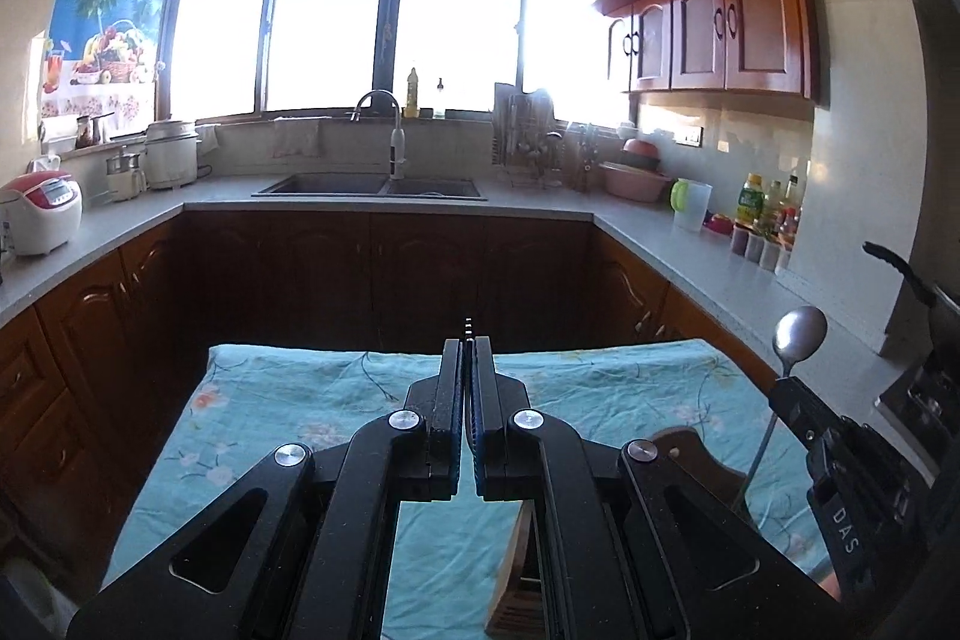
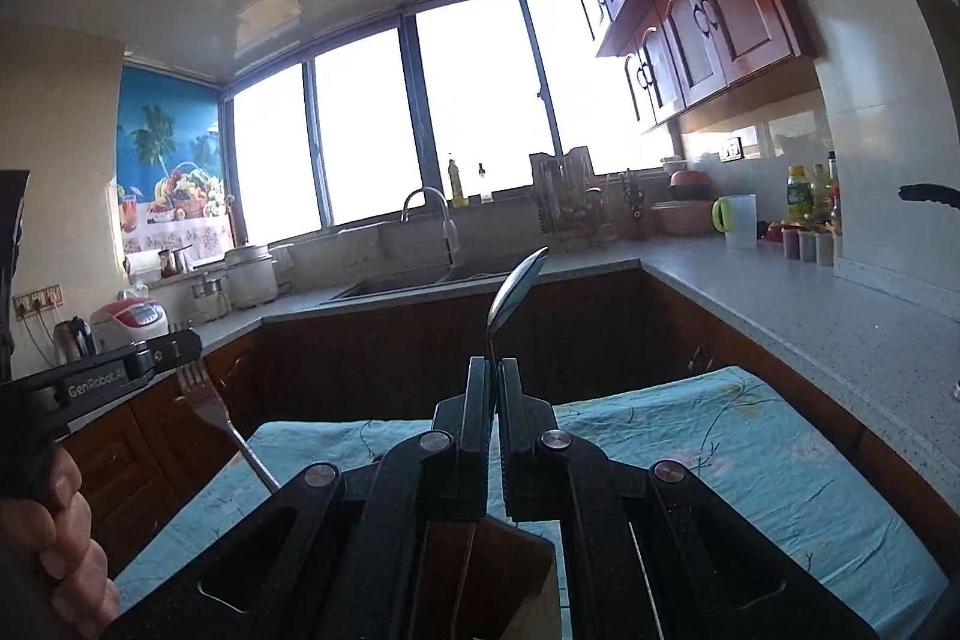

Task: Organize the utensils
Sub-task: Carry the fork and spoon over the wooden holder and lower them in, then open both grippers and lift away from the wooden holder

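My right gripper (image 2: 494,370) pinches a spoon (image 2: 517,286) upright; my left gripper (image 1: 467,349) is clamped on a fork (image 2: 223,421). Both hover over a table under a turquoise floral cloth (image 1: 288,418), facing the sink (image 1: 372,185), grey countertop (image 1: 690,244) and bright windows (image 1: 336,10).
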Demonstrator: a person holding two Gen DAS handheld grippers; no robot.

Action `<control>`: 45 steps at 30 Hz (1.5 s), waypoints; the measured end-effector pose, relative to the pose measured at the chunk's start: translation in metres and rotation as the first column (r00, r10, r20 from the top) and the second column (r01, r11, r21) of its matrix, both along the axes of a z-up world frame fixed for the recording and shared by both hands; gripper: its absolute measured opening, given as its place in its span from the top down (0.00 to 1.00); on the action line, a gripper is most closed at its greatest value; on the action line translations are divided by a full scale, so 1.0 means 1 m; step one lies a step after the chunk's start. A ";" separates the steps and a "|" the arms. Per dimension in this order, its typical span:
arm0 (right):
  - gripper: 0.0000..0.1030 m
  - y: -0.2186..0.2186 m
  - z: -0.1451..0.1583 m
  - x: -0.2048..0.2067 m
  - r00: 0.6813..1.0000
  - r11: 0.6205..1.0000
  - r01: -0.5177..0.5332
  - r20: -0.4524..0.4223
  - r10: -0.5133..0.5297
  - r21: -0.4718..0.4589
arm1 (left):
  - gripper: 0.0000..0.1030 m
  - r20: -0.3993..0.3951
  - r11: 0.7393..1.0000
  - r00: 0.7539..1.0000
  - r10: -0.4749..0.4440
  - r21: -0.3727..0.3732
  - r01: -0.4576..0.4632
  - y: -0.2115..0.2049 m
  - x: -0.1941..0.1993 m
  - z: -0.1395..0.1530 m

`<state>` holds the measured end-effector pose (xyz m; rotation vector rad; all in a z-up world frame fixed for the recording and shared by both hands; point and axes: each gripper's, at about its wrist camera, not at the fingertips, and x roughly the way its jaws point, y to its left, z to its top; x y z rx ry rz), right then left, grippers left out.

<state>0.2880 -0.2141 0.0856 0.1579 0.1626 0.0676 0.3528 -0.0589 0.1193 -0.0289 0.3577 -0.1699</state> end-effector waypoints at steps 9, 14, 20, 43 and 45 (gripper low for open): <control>0.98 -0.012 -0.023 -0.006 0.990 0.995 -0.092 -0.106 0.095 0.039 | 0.98 -0.052 0.993 0.992 -0.114 0.029 0.116 -0.013 -0.004 -0.027; 0.98 -0.018 -0.029 -0.005 0.978 0.993 -0.114 -0.171 0.119 0.040 | 0.97 -0.094 0.988 0.984 -0.150 0.013 0.152 -0.016 -0.003 -0.038; 0.98 -0.020 -0.041 0.003 0.961 0.990 -0.125 -0.239 0.138 0.067 | 0.97 -0.099 0.987 0.983 -0.155 0.030 0.158 -0.022 -0.009 -0.040; 0.58 -0.052 -0.034 -0.013 0.961 0.980 -0.071 -0.250 0.117 0.185 | 0.53 -0.126 0.992 0.985 -0.118 -0.069 0.110 0.005 -0.027 -0.033; 0.49 -0.058 -0.034 -0.021 0.961 0.977 -0.060 -0.253 0.112 0.205 | 0.46 -0.122 0.993 0.987 -0.103 -0.077 0.095 0.013 -0.037 -0.033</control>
